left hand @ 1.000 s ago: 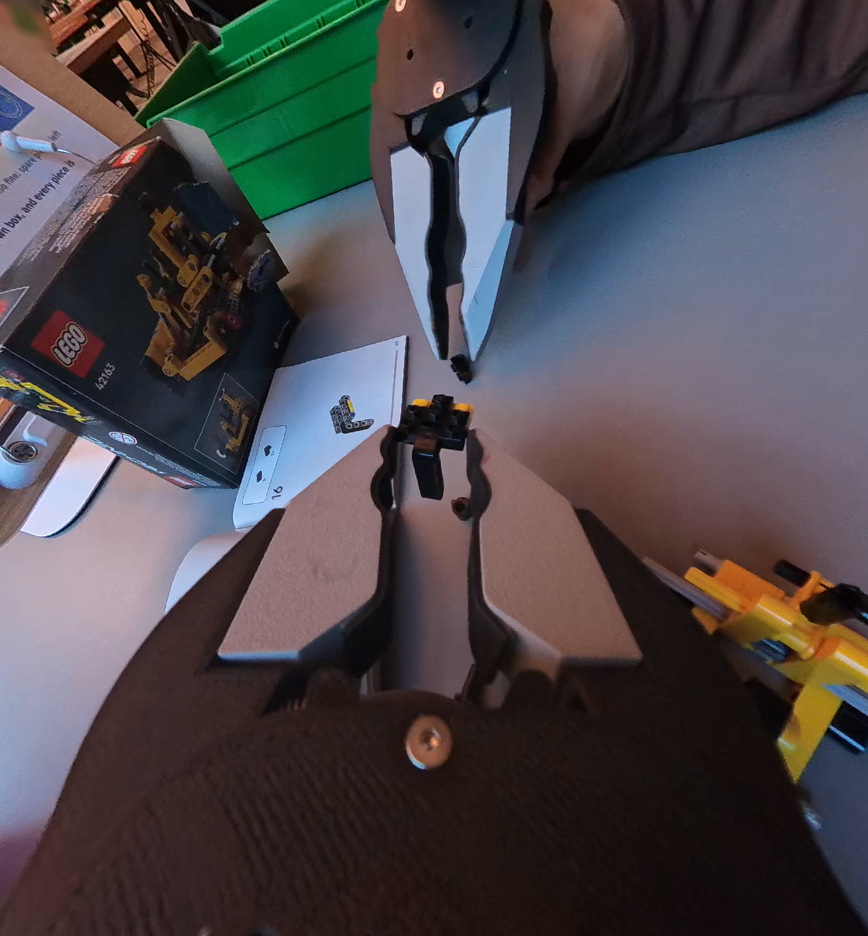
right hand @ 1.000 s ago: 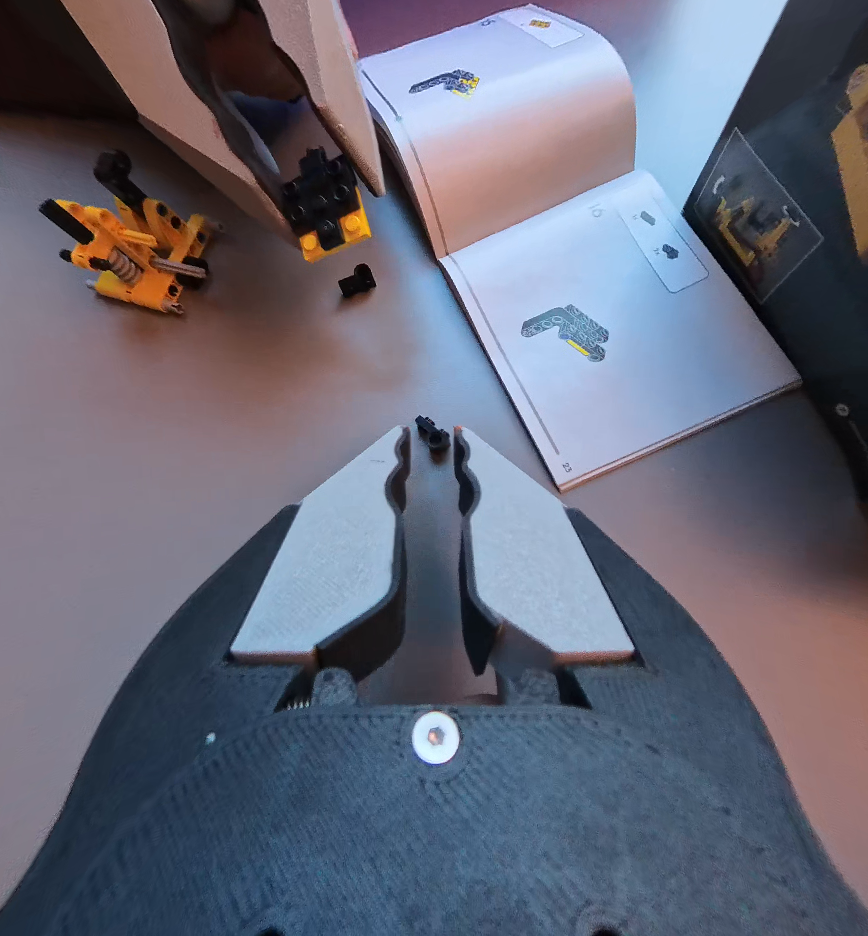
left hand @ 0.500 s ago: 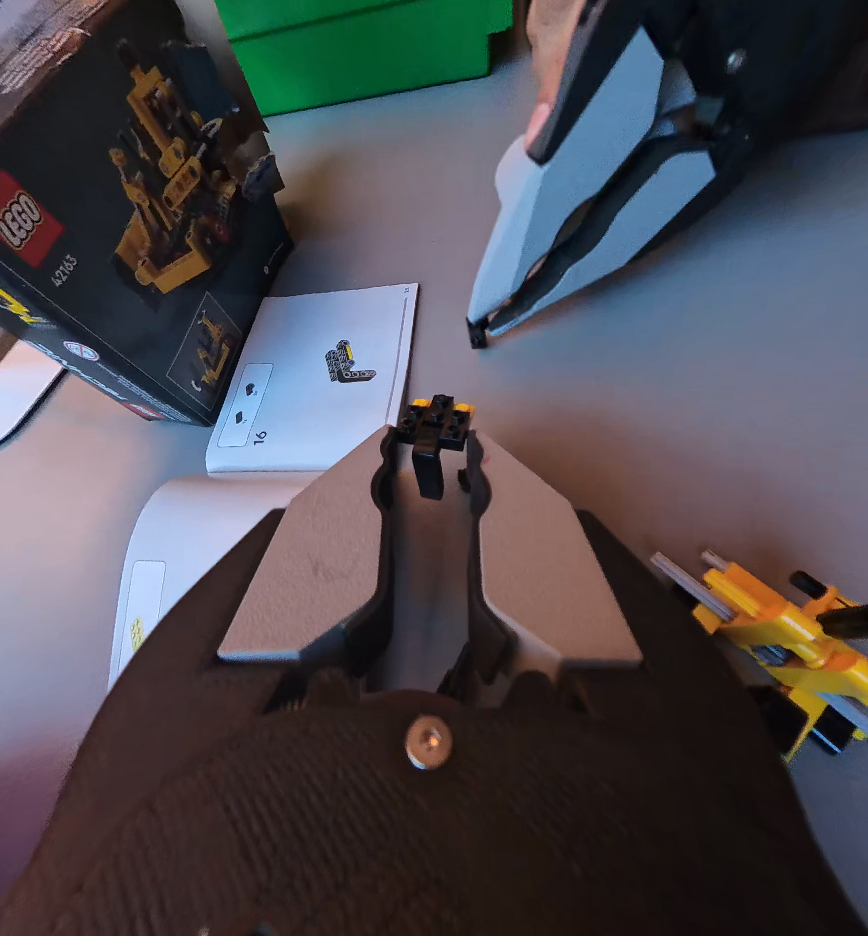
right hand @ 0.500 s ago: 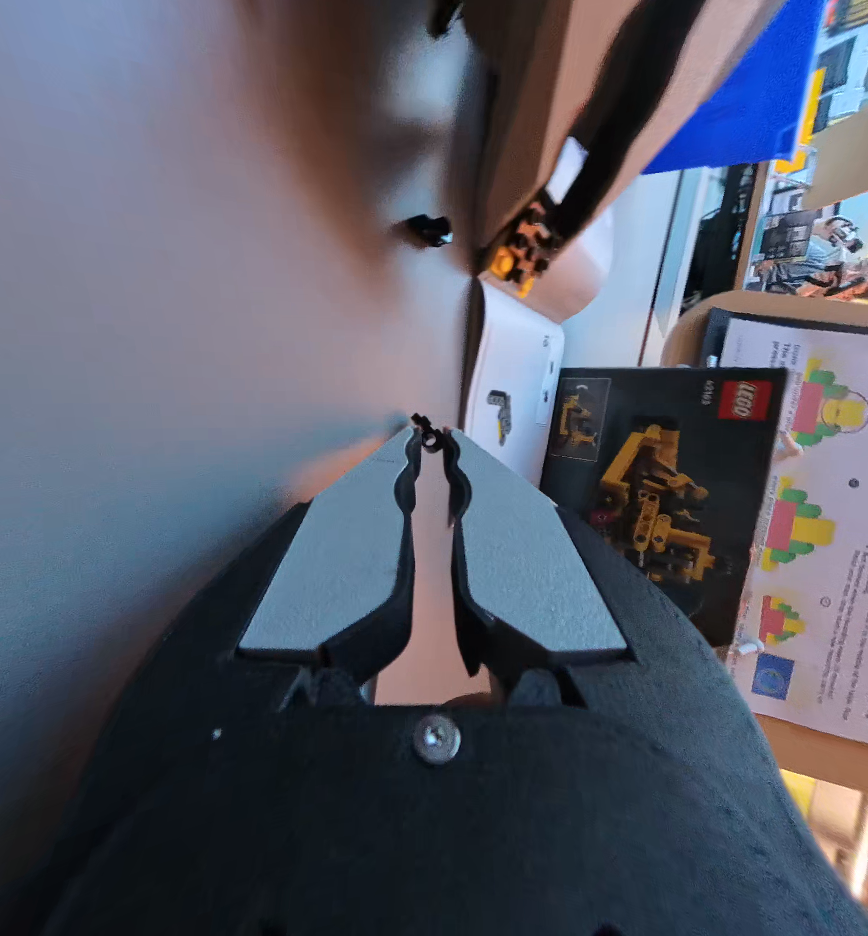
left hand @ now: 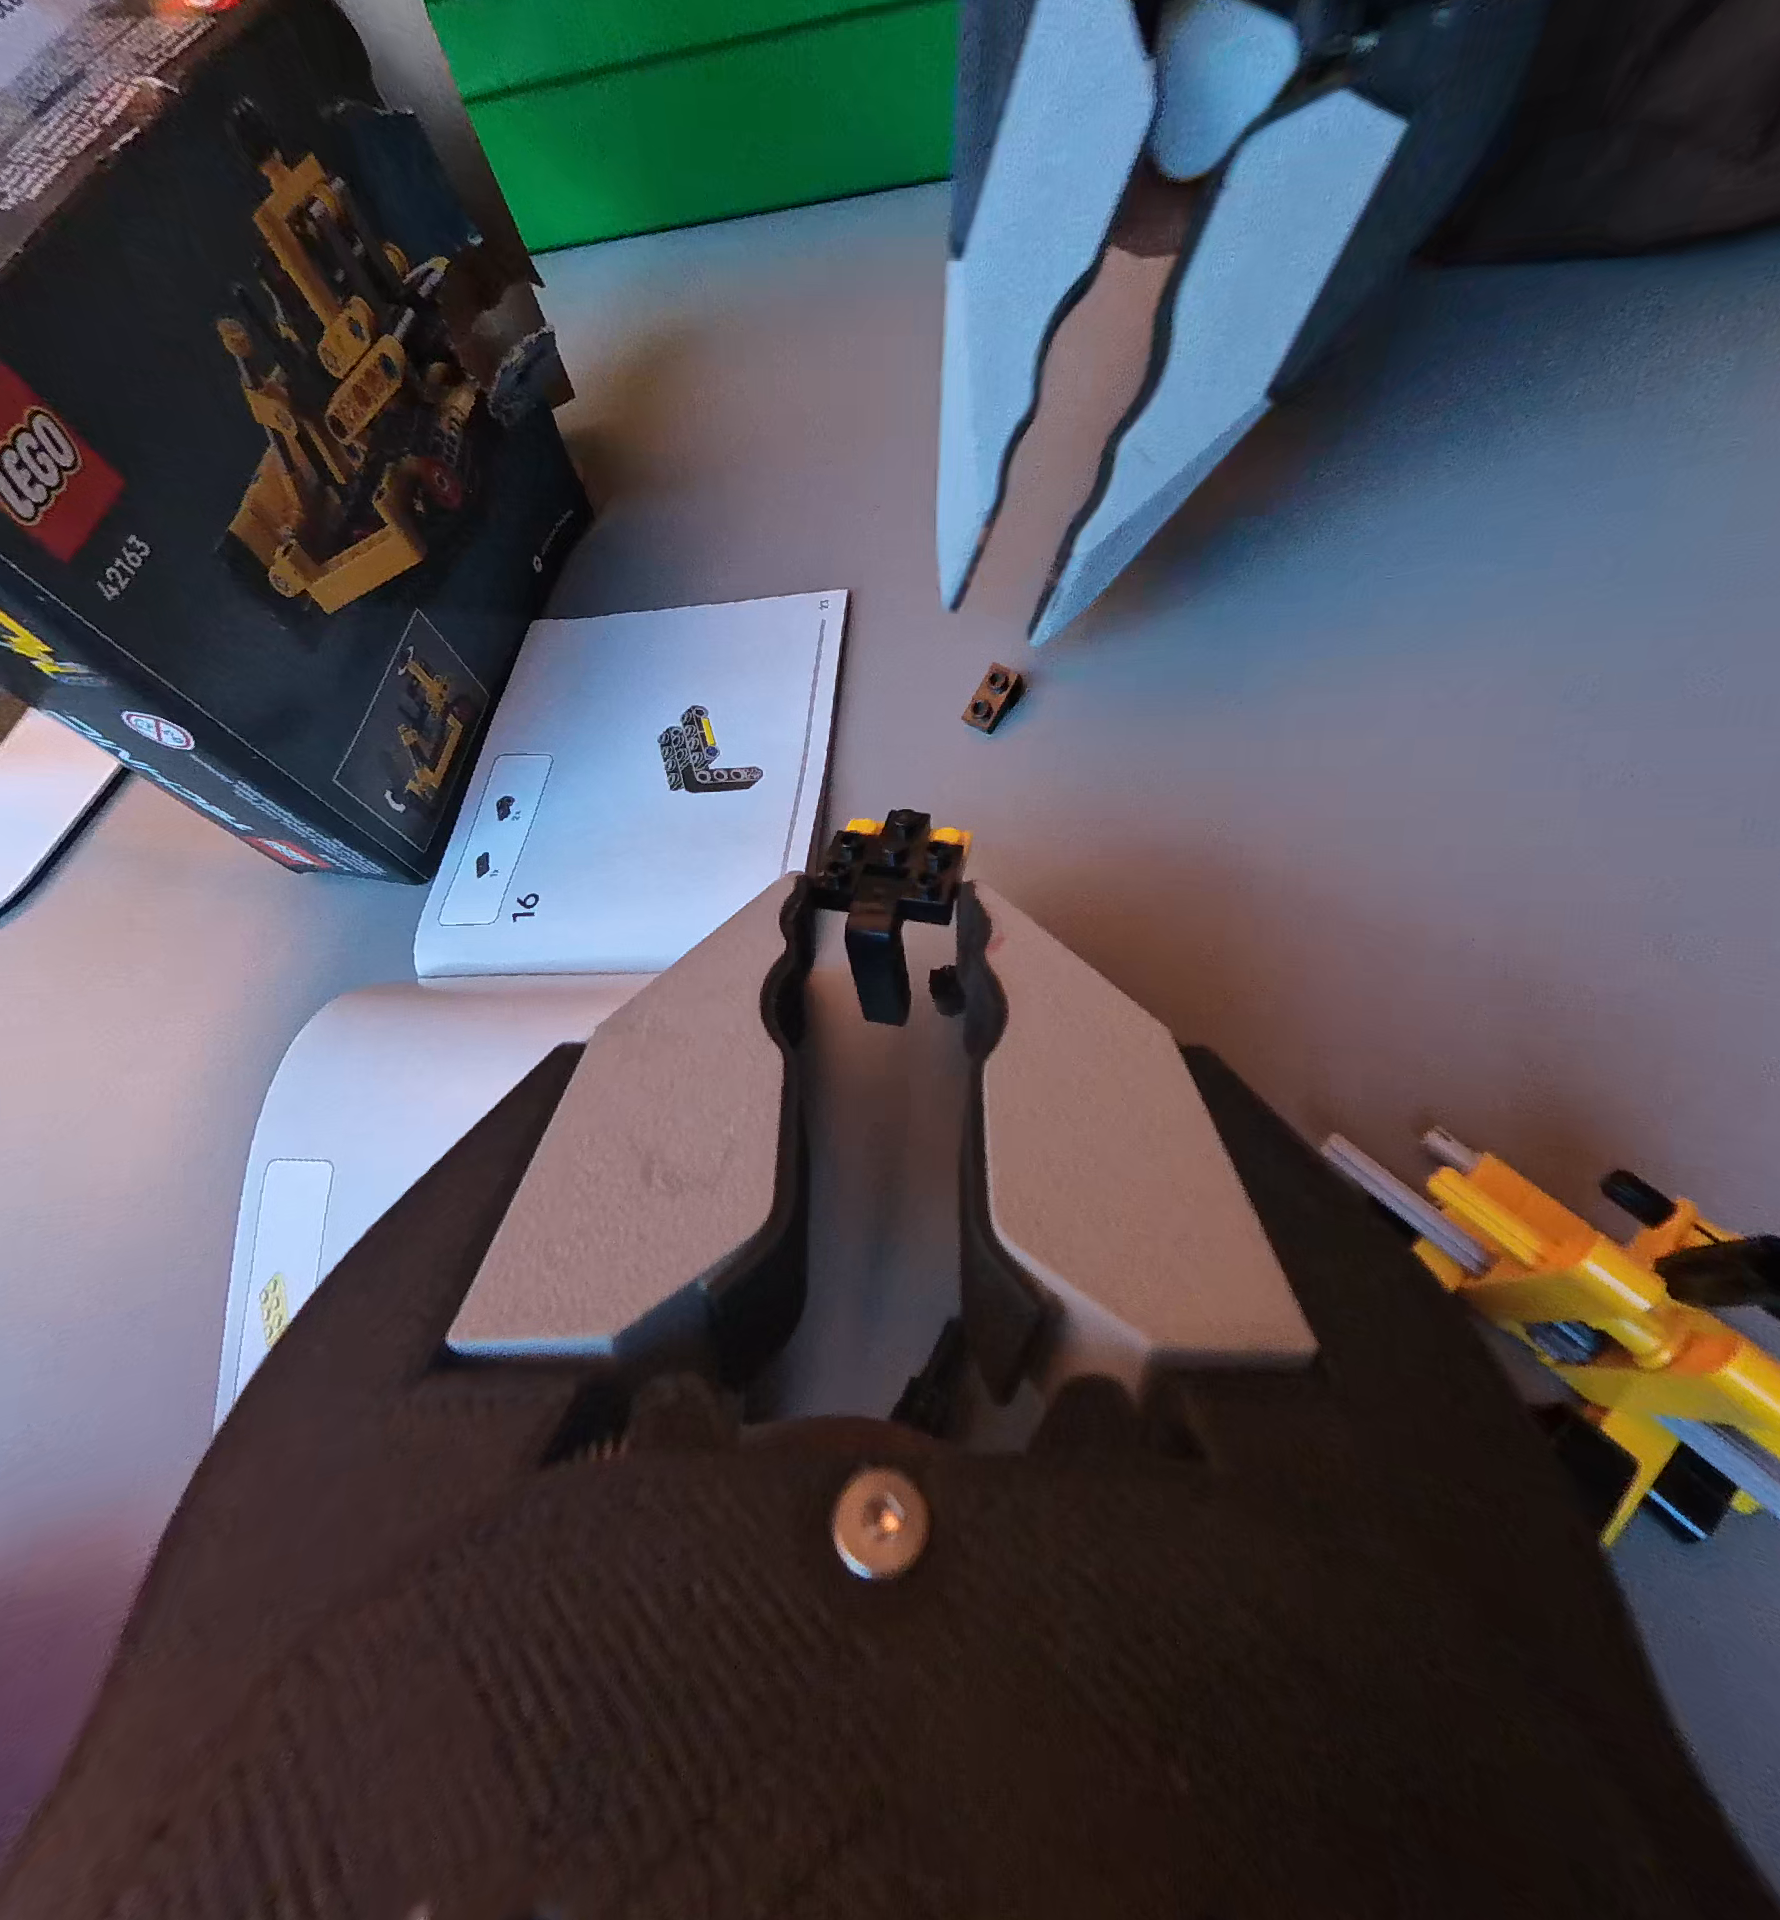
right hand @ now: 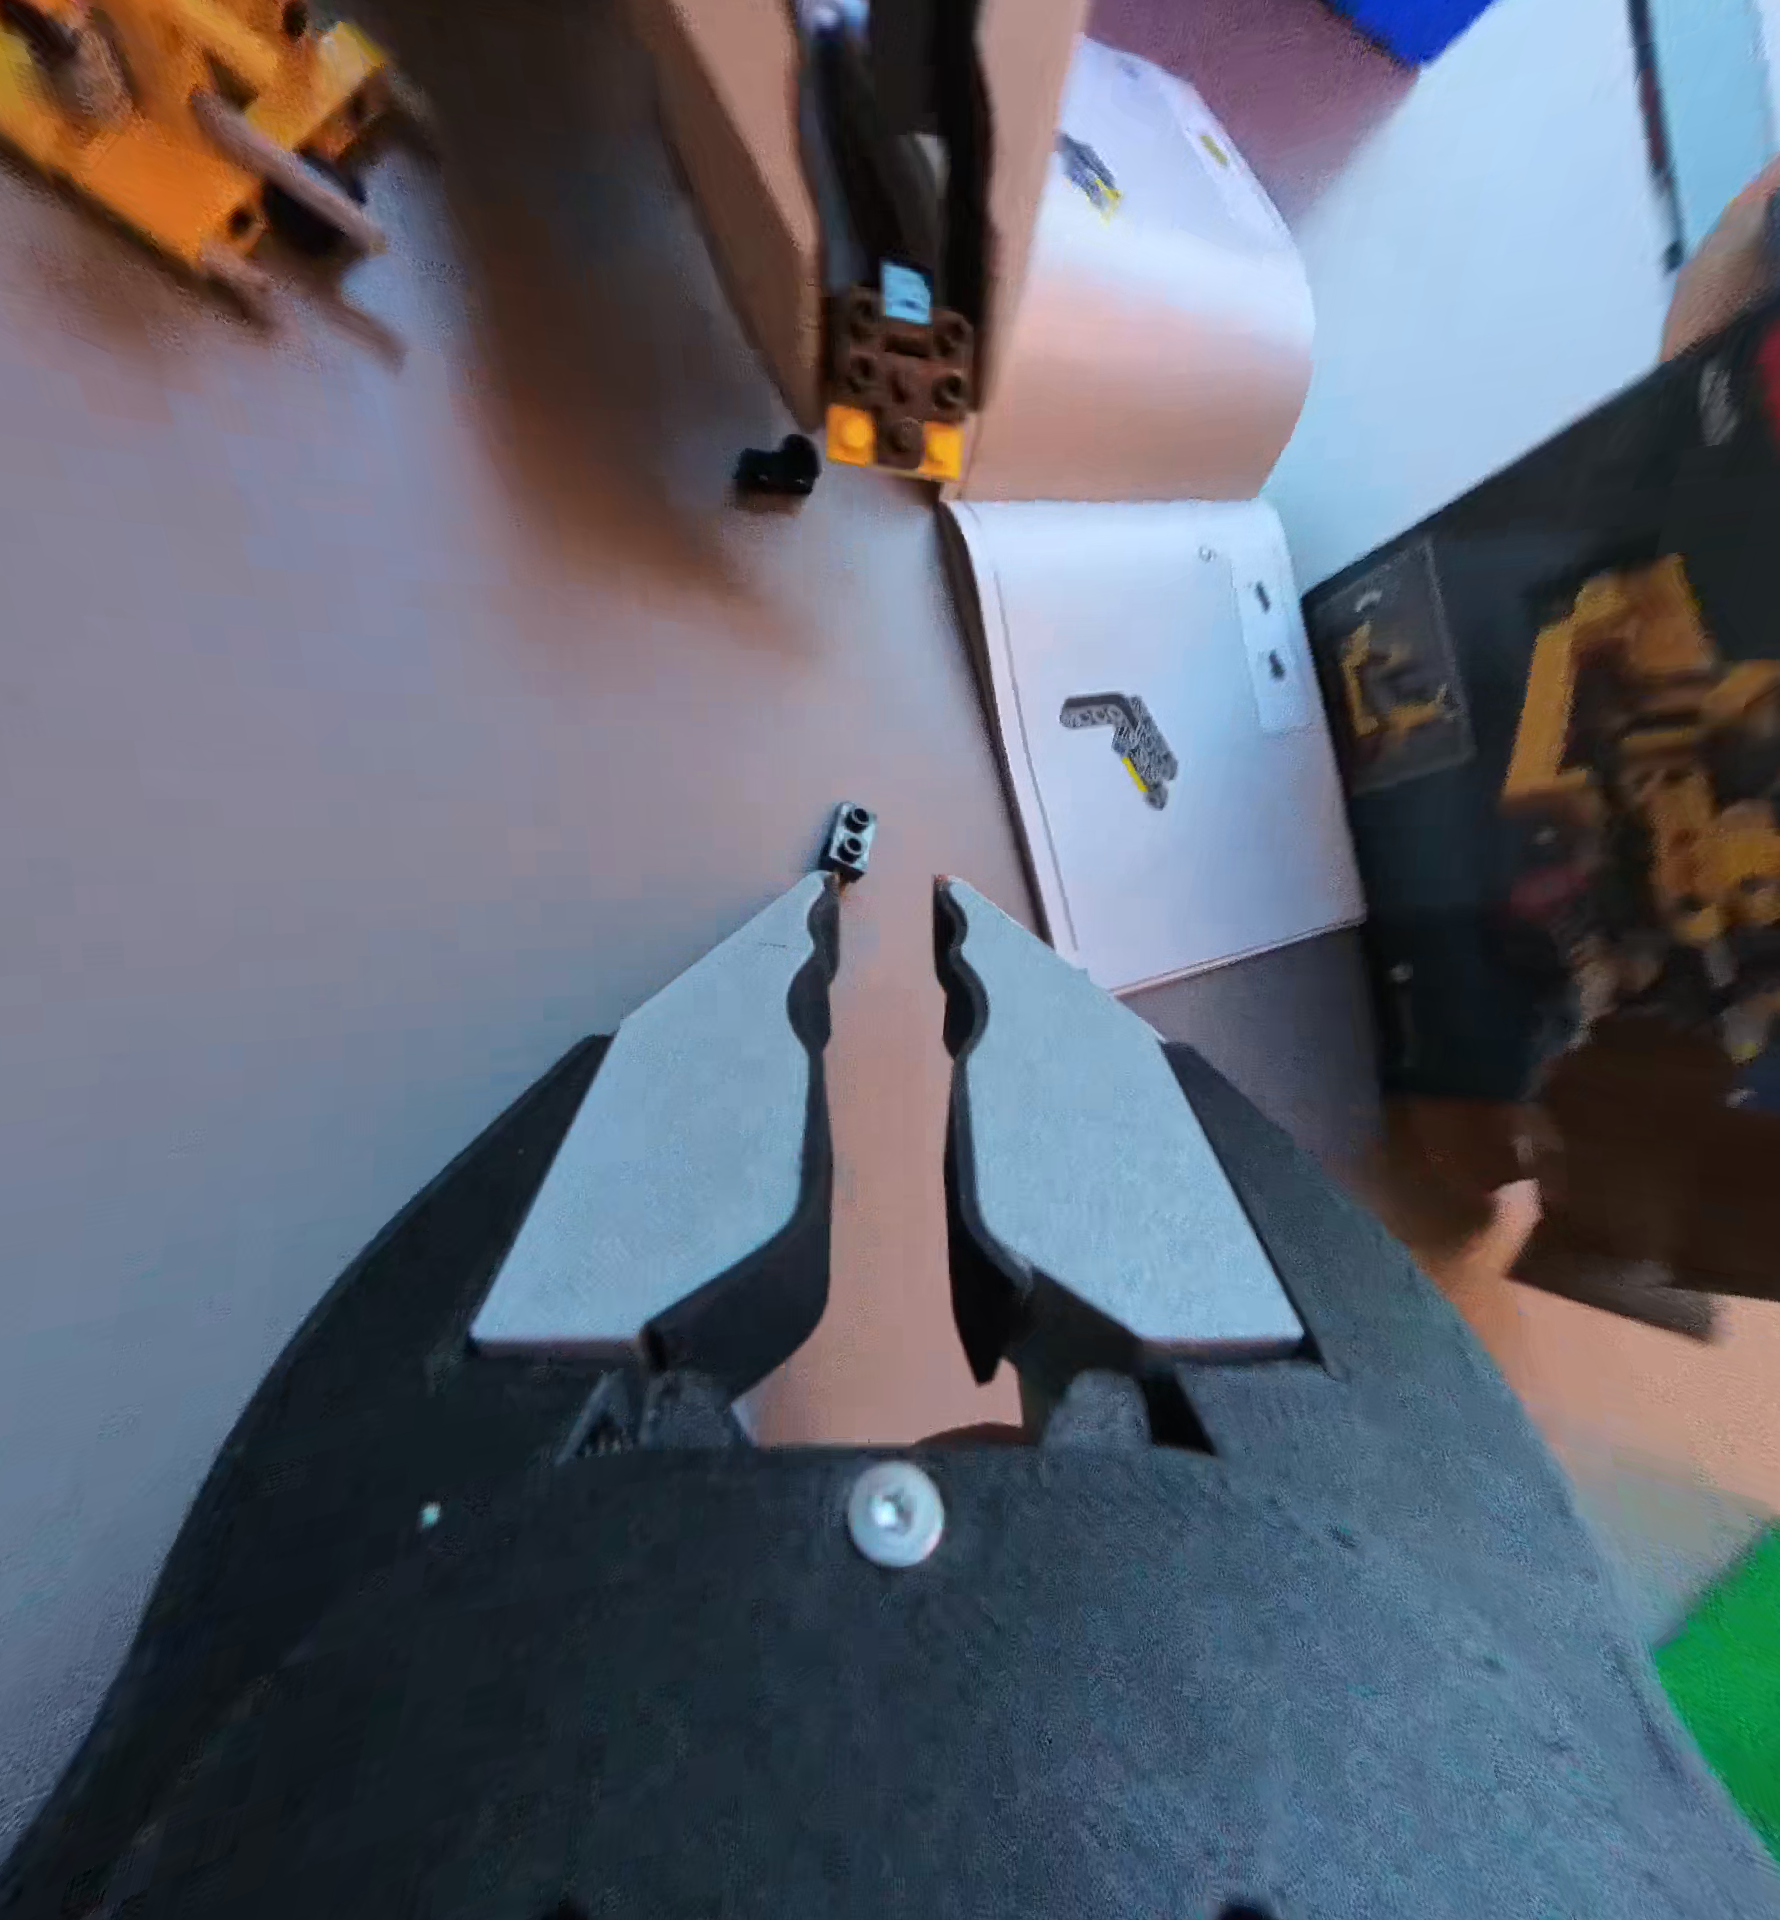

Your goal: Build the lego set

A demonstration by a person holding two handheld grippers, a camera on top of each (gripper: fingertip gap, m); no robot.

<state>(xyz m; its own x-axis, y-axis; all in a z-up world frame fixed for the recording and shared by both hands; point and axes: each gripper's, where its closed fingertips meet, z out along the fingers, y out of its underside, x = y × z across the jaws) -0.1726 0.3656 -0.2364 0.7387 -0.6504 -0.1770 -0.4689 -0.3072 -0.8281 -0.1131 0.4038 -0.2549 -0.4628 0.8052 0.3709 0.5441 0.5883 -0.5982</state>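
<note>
My left gripper (left hand: 886, 899) is shut on a small black and yellow assembly (left hand: 896, 868) and holds it just above the table; it also shows at the top of the right wrist view (right hand: 898, 384). My right gripper (right hand: 886, 883) is open and empty, tips close to the table. A small black two-stud piece (right hand: 848, 836) lies on the table just ahead of its left fingertip. In the left wrist view that piece (left hand: 992, 698) lies below the right gripper (left hand: 1000, 613). A second small black piece (right hand: 780, 468) lies beside the held assembly.
A larger yellow assembly (left hand: 1613, 1330) lies at the right, also in the right wrist view (right hand: 169, 135). The open instruction booklet (left hand: 647, 790) and the black set box (left hand: 242, 468) are at the left. Green bins (left hand: 699, 114) stand at the back.
My right gripper has turned, opened and let go of the small black piece, which now lies on the table. My left gripper still holds the black and yellow assembly in about the same place.
</note>
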